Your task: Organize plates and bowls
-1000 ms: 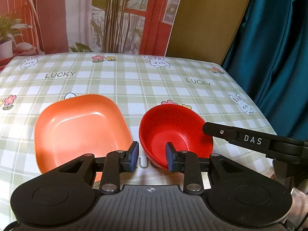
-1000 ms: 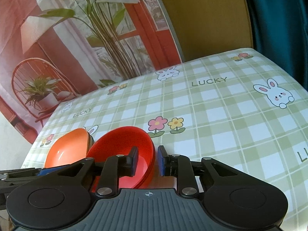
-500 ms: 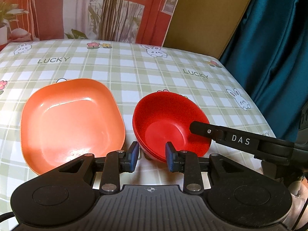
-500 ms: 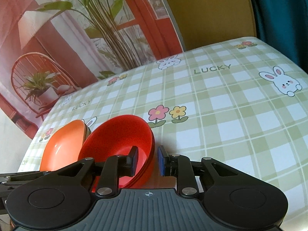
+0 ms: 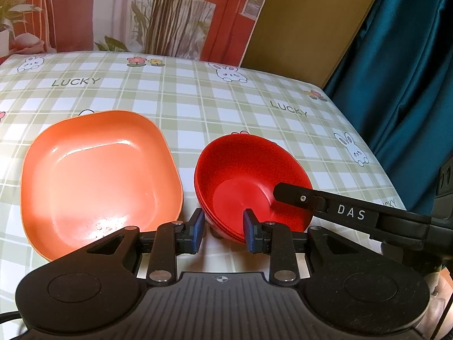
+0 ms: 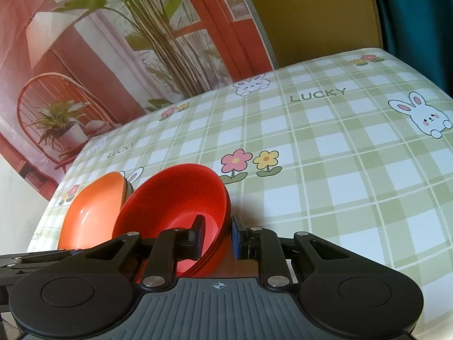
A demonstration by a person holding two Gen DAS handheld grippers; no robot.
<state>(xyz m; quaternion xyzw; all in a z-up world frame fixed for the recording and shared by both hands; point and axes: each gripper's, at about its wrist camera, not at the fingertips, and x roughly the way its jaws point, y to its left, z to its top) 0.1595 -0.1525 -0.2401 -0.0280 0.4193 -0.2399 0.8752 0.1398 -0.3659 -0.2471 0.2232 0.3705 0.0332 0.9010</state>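
A stack of red bowls (image 5: pixel 249 181) sits on the checked tablecloth, right of an orange square plate (image 5: pixel 96 181). My left gripper (image 5: pixel 223 233) is open and empty, its fingers on either side of the stack's near rim. My right gripper (image 6: pixel 216 236) straddles the stack's right rim (image 6: pixel 181 212), one finger inside the top bowl and one outside, its pads close to the rim without clearly pinching it. The right gripper's finger (image 5: pixel 334 205) reaches into the bowl in the left wrist view. The orange plate (image 6: pixel 90 212) shows left of the bowls in the right wrist view.
The green checked tablecloth (image 5: pixel 198 99) with rabbits and flowers covers the table. A printed backdrop (image 5: pixel 141 11) and a tan panel (image 5: pixel 305 19) stand behind it. A teal curtain (image 5: pixel 402 56) hangs past the table's right edge.
Both views have shifted a little relative to the bowls. The right gripper's jaws have narrowed around the bowl rim. The plate and bowls stay in place.
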